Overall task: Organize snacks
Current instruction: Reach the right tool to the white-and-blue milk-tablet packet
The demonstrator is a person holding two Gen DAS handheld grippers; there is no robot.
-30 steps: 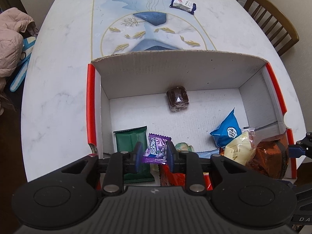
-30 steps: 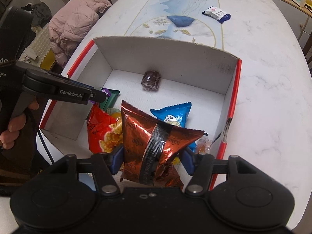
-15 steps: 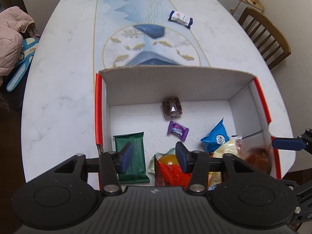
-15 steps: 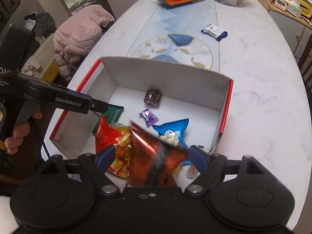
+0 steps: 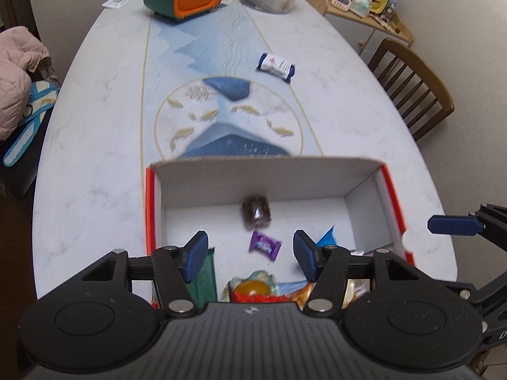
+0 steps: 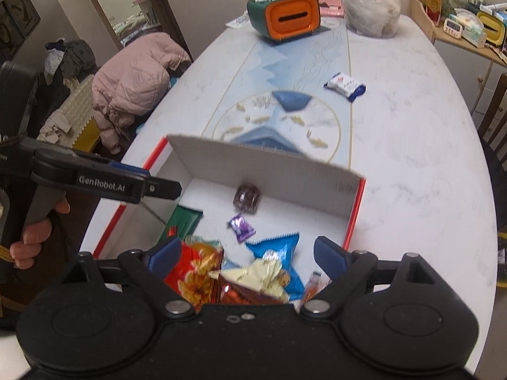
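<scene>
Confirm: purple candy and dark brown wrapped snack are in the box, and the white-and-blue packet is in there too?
Not quite. The white-and-blue packet lies on the table beyond the box, as the right wrist view shows. The purple candy and dark brown wrapped snack are in the box.

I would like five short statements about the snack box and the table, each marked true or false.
1. The purple candy lies inside the box. True.
2. The left gripper holds the purple candy. False: its jaws are opening and nothing is between them.
3. One white and blue packet lies on the table, outside the box. True.
4. The box has a lid on it. False: it is open on top.
5. The dark brown snack sits near the far wall of the box. True.
</scene>
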